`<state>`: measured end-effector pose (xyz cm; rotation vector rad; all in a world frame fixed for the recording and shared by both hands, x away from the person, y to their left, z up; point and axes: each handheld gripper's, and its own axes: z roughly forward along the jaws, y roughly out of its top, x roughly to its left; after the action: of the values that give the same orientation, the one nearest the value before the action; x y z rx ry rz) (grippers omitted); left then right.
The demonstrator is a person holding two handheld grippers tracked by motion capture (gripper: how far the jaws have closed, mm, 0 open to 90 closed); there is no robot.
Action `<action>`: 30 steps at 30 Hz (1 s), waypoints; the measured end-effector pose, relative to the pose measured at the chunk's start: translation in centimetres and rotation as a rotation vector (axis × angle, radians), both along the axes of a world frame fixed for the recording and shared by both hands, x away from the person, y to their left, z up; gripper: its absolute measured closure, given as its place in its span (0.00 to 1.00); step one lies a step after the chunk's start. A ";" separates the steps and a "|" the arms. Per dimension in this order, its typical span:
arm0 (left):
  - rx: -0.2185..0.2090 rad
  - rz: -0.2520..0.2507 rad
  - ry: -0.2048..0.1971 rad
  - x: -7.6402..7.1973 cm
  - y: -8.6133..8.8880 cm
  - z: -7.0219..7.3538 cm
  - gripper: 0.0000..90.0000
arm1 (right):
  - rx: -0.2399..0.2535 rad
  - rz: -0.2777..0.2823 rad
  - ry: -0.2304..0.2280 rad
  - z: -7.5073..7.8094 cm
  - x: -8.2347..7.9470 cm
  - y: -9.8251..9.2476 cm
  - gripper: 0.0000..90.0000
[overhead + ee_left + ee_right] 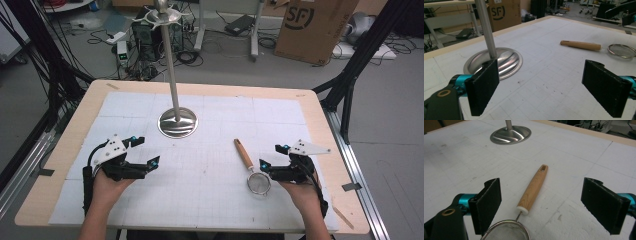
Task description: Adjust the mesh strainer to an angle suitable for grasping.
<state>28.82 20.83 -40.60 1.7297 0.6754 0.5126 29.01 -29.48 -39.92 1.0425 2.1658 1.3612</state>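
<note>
Lying just ahead of the right gripper (274, 156), jaws wide apart and empty, the strainer (251, 168) points its wooden handle (533, 189) far-left.

Metal stand (177, 121) upright at the worktop's (320, 120) far centre, on a white gridded mat (210, 170). Cardboard box (314, 27) on the floor beyond, cables (192, 56) nearby.

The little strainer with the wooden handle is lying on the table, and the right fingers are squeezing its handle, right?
Not quite. The strainer does lie on the table, but the right gripper is not squeezing it. The right gripper view shows the fingers wide apart, with the wooden handle lying untouched in the gap between them.
</note>
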 end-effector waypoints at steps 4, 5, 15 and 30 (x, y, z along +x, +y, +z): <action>0.006 -0.005 0.004 0.0 0.0 -0.1 0.16 | -0.004 -0.003 0.009 -0.1 -0.1 0.1 0.18; 0.005 -0.004 0.001 0.1 -0.1 0.0 0.16 | -0.006 -0.008 0.008 -0.2 -0.1 0.1 0.18; -0.001 -0.013 -0.003 -0.1 -0.3 0.1 0.16 | -0.019 0.003 0.011 -0.3 -0.3 1.0 0.18; 0.007 -0.022 0.018 0.0 -0.3 -0.2 0.16 | -0.076 0.015 0.043 -1.1 0.4 2.7 0.18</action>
<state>28.87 20.57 -40.79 1.7476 0.6675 0.4855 29.43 -26.75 -41.05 1.0386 2.2420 1.2634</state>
